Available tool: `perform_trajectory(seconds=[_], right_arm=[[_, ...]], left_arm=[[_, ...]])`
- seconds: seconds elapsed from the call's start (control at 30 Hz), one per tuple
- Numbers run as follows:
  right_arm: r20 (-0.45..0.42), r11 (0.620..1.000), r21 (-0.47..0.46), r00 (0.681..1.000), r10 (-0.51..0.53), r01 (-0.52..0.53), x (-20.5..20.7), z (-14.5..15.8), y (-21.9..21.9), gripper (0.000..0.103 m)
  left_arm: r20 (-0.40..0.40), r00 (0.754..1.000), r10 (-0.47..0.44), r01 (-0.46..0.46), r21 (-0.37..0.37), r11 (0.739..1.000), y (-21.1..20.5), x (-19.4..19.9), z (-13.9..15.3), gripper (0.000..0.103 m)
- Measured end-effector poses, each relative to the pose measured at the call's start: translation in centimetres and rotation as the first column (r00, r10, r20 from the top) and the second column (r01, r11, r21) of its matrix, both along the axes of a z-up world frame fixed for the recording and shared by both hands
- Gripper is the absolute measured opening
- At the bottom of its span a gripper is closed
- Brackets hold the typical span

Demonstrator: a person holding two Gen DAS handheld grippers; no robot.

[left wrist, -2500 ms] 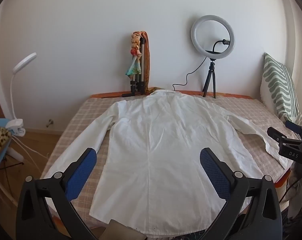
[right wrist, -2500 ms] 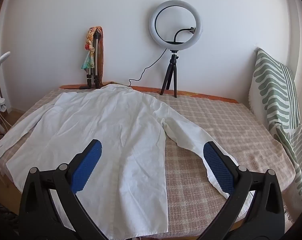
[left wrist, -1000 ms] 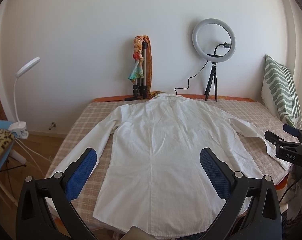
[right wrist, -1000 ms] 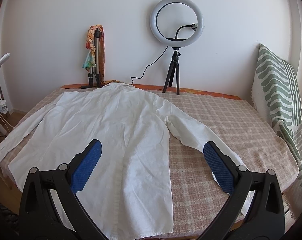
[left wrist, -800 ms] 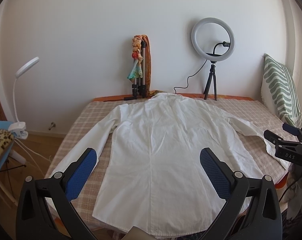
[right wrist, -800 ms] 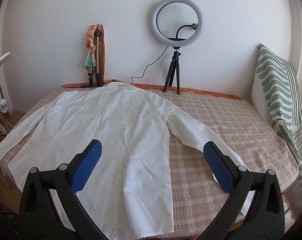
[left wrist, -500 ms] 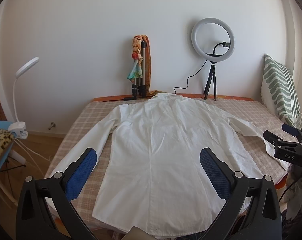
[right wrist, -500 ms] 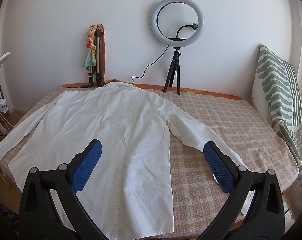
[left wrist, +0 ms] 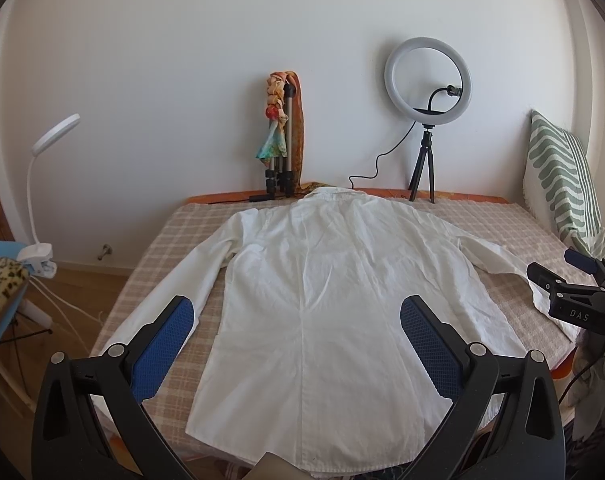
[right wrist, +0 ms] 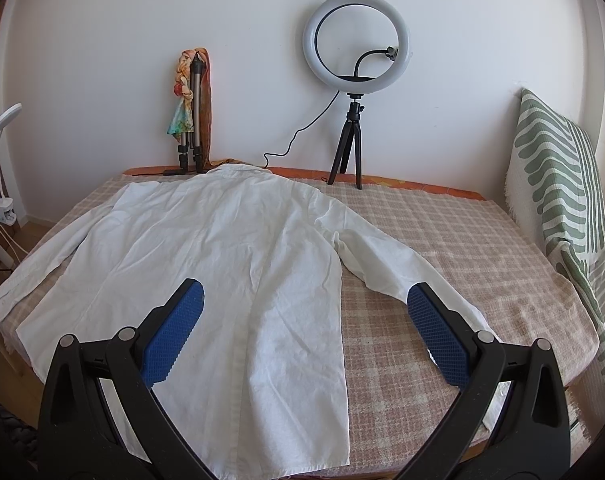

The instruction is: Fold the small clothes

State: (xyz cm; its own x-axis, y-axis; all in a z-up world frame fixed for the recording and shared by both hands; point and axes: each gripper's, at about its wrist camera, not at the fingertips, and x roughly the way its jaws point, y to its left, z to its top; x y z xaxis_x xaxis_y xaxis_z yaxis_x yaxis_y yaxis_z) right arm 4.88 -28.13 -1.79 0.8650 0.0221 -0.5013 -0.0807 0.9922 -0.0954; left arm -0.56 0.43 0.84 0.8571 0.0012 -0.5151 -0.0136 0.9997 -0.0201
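Observation:
A white long-sleeved shirt (left wrist: 330, 300) lies flat, back side up, on a checked bed cover (left wrist: 170, 236), collar toward the wall and both sleeves spread out. It also shows in the right wrist view (right wrist: 206, 264). My left gripper (left wrist: 296, 312) is open and empty, held above the shirt's hem. My right gripper (right wrist: 304, 300) is open and empty, above the shirt's right side and right sleeve (right wrist: 394, 264). The right gripper also shows at the right edge of the left wrist view (left wrist: 574, 288), next to the sleeve cuff.
A ring light on a tripod (left wrist: 427, 120) and a folded tripod wrapped in scarves (left wrist: 282, 136) stand at the wall behind the collar. A green striped pillow (right wrist: 558, 184) leans at the right. A white clip lamp (left wrist: 42, 200) and a blue chair stand left of the bed.
Both grippers have drawn back and up slightly from the bed. The shirt has not moved. Both grippers stay open.

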Motion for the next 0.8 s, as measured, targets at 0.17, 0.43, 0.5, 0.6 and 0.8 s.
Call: perform_trajectory(seconds=[0.17,0.43,0.5,0.6,0.8], right_arm=[[0.001,1.000,0.000,1.000,0.000,0.000,0.0,0.0,0.0,0.103],[0.000,1.000,0.004,1.000,0.001,-0.001,0.0,-0.1,0.1,0.103],[-0.001,1.000,0.012,1.000,0.003,-0.003,0.1,-0.1,0.4,0.103],[-0.003,1.000,0.025,1.000,0.012,-0.011,0.4,0.0,1.0,0.103],[-0.004,0.996,0.042,0.997,0.081,-0.081,1.4,0.6,3.4,0.103]], left_arm=[[0.000,1.000,0.000,0.000,0.002,1.000,0.0,0.1,0.0,0.103],[-0.005,1.000,0.008,-0.008,0.007,1.000,0.3,0.1,0.0,0.103],[-0.006,1.000,0.015,-0.015,0.010,1.000,0.4,0.1,-0.1,0.103],[-0.011,1.000,0.025,-0.025,0.005,1.000,0.9,0.3,-0.2,0.103],[-0.089,0.996,0.020,-0.028,-0.099,0.995,4.4,1.5,-1.7,0.103]])
